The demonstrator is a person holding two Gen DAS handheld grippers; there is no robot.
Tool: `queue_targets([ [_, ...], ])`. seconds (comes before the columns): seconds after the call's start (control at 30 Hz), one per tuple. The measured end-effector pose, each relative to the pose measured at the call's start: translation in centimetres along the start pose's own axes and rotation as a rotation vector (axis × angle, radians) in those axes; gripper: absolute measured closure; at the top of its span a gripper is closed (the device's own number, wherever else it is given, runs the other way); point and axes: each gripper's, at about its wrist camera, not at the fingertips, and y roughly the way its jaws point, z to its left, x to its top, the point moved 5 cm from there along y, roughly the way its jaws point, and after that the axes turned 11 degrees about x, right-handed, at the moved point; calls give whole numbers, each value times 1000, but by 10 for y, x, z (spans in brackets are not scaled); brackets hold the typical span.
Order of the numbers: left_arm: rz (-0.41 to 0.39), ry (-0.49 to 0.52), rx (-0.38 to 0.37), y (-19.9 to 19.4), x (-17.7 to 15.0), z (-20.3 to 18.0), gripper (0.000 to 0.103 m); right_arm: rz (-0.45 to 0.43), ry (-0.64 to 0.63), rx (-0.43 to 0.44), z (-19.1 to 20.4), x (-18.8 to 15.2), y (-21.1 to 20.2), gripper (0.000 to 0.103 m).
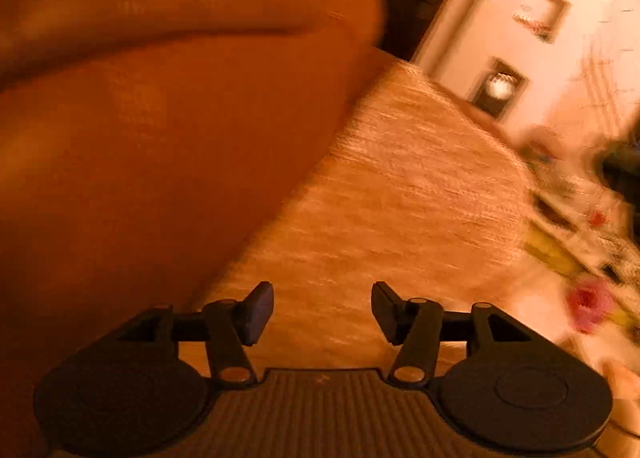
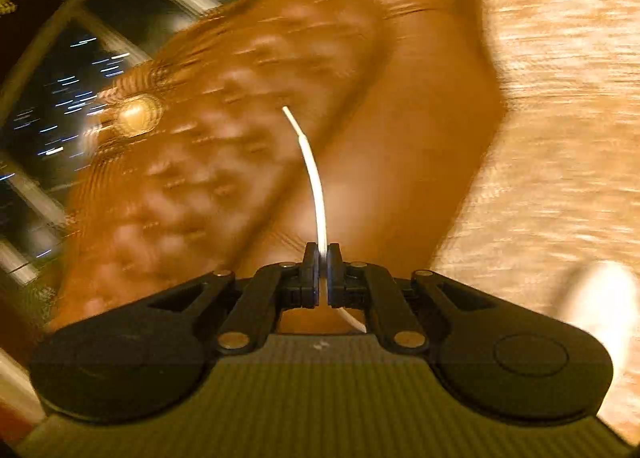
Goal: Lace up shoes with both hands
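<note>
so right now i'm mid-lacing, i'd say. my right tongs (image 2: 323, 254) are pressed together on the white lace (image 2: 316, 177), pinching it near one end. the free bit curves up and away toward 12 o'clock and stops at a thin tip, and a short tail pokes out under the tongs toward 5 o'clock. my left tongs (image 1: 322, 312) are spread wide with nothing between them, hanging over a woven, straw-coloured surface (image 1: 400, 193).

my guess is the step in hand is carrying the lace tip toward an eyelet. the next move probably calls for finding the shoe, lining the tip up with a hole, and bringing the empty left tongs in to catch the tip once it pokes through. the lace is floppy, so the tip will need steadying.

here's the problem: i can't actually make out the shoe anywhere. both views are badly smeared. in the right view there's a pale rounded blob (image 2: 608, 314) at about 4 o'clock, cut by the edge, which could be a shoe, but i can't tell. behind the lace is a big orange-brown cushion (image 2: 224, 145), a sofa i reckon, all blur. the left view has more plain orange upholstery (image 1: 160, 137) from 9 to 12 o'clock and a blurry pink thing (image 1: 588, 302) at 3 to 4 o'clock. no eyelets visible.
</note>
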Motion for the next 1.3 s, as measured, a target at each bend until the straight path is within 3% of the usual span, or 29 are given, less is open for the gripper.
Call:
queue_targets([
  [0.1, 22, -26, 97, -2, 3, 47, 42, 165, -25, 196, 31, -18, 12, 96],
  [0.13, 96, -31, 91, 5, 0, 57, 42, 235, -54, 256, 43, -29, 16, 96],
  [0.23, 328, -110, -72, 26, -25, 63, 43, 416, -145, 373, 67, -67, 19, 96],
  [0.3, 444, -118, -121, 35, -49, 56, 43, 511, -176, 388, 71, -93, 17, 96],
  [0.37, 493, -59, -108, 44, -73, 44, 43, 591, -202, 330, 66, -115, 19, 96],
  [0.47, 456, 239, -89, 45, -96, 20, 43, 662, -233, 189, 50, -139, 23, 96],
  [0.57, 457, 384, -107, 47, -112, 6, 43, 722, -276, 73, 36, -157, 27, 96],
  [0.63, 431, 479, -44, 50, -118, 2, 47, 762, -302, 18, 30, -167, 30, 96],
  [0.67, 403, 509, -24, 53, -115, 0, 59, 772, -309, 1, 28, -171, 32, 96],
  [0.7, 375, 536, -4, 55, -112, -3, 97, 772, -311, -12, 26, -172, 33, 96],
  [0.73, 340, 507, 2, 57, -101, -4, 99, 769, -311, -21, 25, -173, 33, 96],
  [0.83, 140, 464, -4, 45, -54, -15, 99, 750, -322, -59, 22, -173, 28, 96],
  [1.0, -309, 426, -91, -18, 36, -44, 98, 750, -412, -196, 10, -177, 38, 96],
  [1.1, -435, 484, -109, -39, 43, -46, 85, 742, -456, -206, 10, -180, 49, 96],
  [1.13, -408, 506, -94, -34, 37, -44, 76, 737, -474, -206, 11, -181, 51, 96],
  [1.2, -225, 516, -97, -6, 15, -32, 65, 708, -506, -213, 13, -180, 51, 92],
  [1.27, -27, 497, -117, 22, -11, -17, 65, 592, -494, -194, 19, -162, 40, 80],
  [1.3, 36, 478, -121, 32, -24, -11, 65, 520, -480, -180, 22, -151, 32, 72],
])
